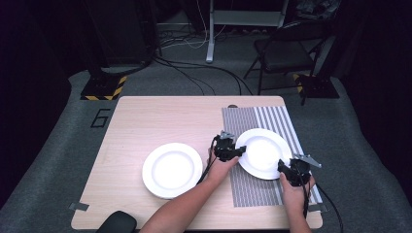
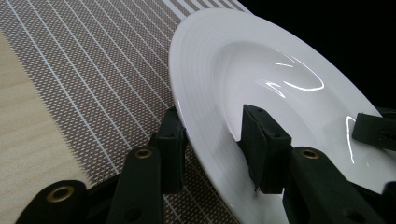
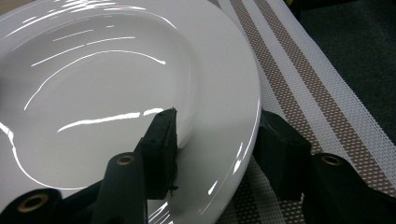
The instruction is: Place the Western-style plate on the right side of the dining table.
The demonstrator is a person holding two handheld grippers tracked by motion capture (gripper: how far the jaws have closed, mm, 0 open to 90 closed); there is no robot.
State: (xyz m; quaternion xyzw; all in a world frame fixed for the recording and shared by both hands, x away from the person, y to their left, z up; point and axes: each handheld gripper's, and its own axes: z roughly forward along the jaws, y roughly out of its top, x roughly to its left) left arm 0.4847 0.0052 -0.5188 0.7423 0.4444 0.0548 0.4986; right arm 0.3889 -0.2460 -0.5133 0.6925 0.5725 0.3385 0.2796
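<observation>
My left tool point(image 1: 241, 150) and right tool point(image 1: 280, 165) each straddle the rim of the plate point(image 1: 263, 151) above the striped mat point(image 1: 252, 187), jaws barely parted. I should lift both evenly, keeping it level.

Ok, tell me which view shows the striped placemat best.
The high view: the whole striped placemat lies at the table's right, under the held plate. The left gripper view shows a patch of its weave; the right gripper view shows some stripes.

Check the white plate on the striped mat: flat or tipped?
Cannot tell for sure. Both grippers straddle the rim of the round white ceramic plate over the striped woven mat; no view shows its underside, though it looks slightly tilted.
</observation>
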